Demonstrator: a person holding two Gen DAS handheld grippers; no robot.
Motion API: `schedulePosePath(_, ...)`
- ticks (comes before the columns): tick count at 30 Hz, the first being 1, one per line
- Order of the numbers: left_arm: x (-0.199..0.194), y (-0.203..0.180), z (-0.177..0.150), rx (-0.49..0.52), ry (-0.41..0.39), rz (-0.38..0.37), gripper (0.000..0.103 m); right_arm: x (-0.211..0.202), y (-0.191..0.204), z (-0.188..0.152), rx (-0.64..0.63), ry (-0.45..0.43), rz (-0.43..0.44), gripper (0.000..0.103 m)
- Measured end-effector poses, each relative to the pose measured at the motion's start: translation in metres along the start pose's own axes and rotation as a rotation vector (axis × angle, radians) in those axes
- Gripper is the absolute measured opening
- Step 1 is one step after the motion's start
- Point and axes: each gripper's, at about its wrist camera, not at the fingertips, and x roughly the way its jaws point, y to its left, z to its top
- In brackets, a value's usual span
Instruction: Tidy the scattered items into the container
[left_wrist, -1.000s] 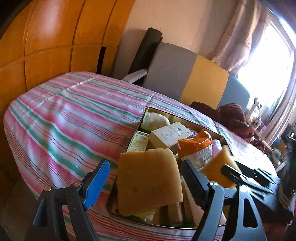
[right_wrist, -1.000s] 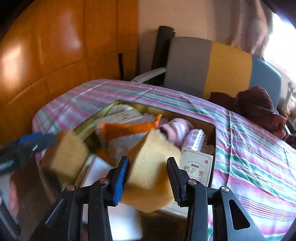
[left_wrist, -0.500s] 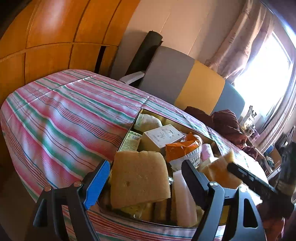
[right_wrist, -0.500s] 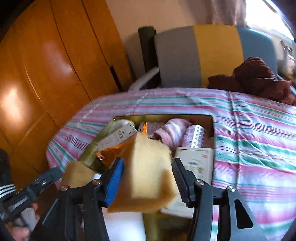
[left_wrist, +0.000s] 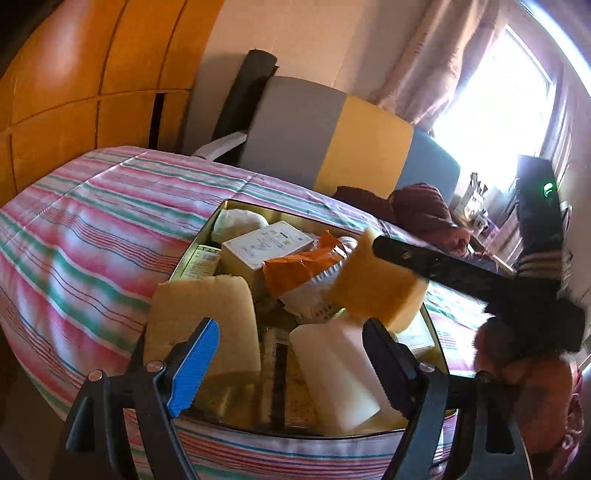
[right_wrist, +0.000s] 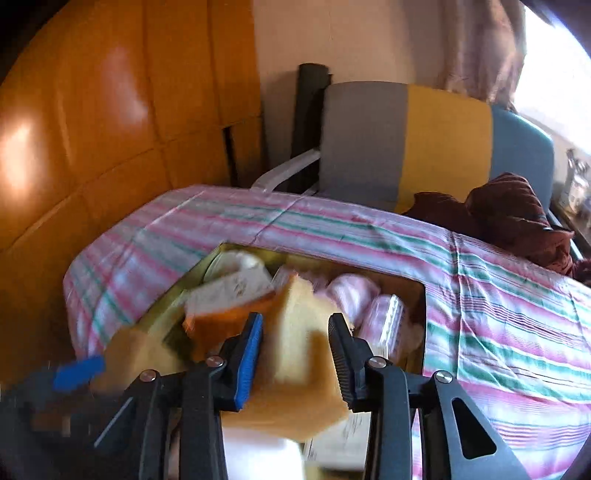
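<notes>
The striped table (left_wrist: 92, 236) is showing no loose items in view, the container (left_wrist: 201, 240) is sitting nearly full, the left gripper (left_wrist: 288, 354) is hanging released, and the right gripper (right_wrist: 295, 343) is closing around the yellow sponge (right_wrist: 295, 362) above the container, apparently the last item.

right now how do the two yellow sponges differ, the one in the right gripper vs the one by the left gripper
The deeper yellow sponge sits between the fingers of the right gripper, whose jaws are closing, and hangs tilted over the tin. The paler tan sponge is in no grip: it leans at the tin's near left corner, beyond the open left gripper. The tan one shows a broader flat face. Both are soft foam slabs.
</notes>
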Motion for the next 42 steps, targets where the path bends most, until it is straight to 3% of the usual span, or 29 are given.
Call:
schedulePosePath(2,0.002,0.0,-0.001,-0.005,0.004,-0.001,0.081,-0.008,-0.014,0.0,0.082,0.012,0.092,0.065)
schedulePosePath(5,0.004,-0.004,-0.001,0.003,0.005,0.001,0.081,-0.043,-0.031,-0.004,0.175,-0.108,0.159,0.066)
schedulePosePath(7,0.005,-0.006,-0.002,0.007,0.006,0.006,0.081,-0.059,-0.032,-0.008,0.145,-0.121,0.138,0.065)
schedulePosePath(9,0.006,-0.007,-0.002,0.005,0.005,0.006,0.081,-0.059,-0.025,-0.013,0.07,-0.068,0.067,0.045)
schedulePosePath(11,0.006,-0.009,-0.003,0.01,0.006,0.007,0.081,-0.048,-0.019,-0.017,0.025,-0.019,0.063,0.025)
schedulePosePath(13,0.006,-0.01,-0.003,0.014,0.009,0.01,0.081,-0.028,-0.013,-0.02,0.004,0.05,0.052,0.016)
schedulePosePath(17,0.006,-0.007,-0.002,0.005,0.007,0.005,0.081,0.007,0.0,-0.012,-0.053,0.077,-0.032,0.016)
schedulePosePath(23,0.0,0.0,0.0,-0.022,-0.002,-0.011,0.081,0.017,-0.005,-0.019,-0.099,0.155,-0.048,0.015)
schedulePosePath(26,-0.004,0.004,0.001,-0.037,-0.016,-0.015,0.081,0.011,-0.022,-0.025,-0.019,0.206,-0.005,0.016)
schedulePosePath(28,-0.006,0.006,0.004,-0.037,-0.022,0.004,0.081,-0.001,-0.031,-0.03,0.031,0.181,0.019,0.016)
schedulePosePath(30,-0.008,0.008,0.005,-0.044,-0.029,0.019,0.081,-0.02,-0.035,-0.029,0.065,0.094,0.045,0.018)
schedulePosePath(35,-0.015,0.015,0.01,-0.048,-0.046,0.07,0.081,-0.023,-0.015,-0.013,0.032,0.007,0.034,0.018)
schedulePosePath(37,-0.019,0.022,0.013,-0.057,-0.054,0.083,0.081,-0.01,-0.008,-0.008,0.011,0.021,0.009,0.018)
schedulePosePath(39,-0.024,0.029,0.015,-0.074,-0.066,0.099,0.081,0.011,-0.001,-0.013,-0.017,0.095,0.001,0.017)
schedulePosePath(42,-0.029,0.038,0.019,-0.115,-0.075,0.119,0.081,0.015,0.007,-0.023,-0.072,0.075,-0.042,0.016)
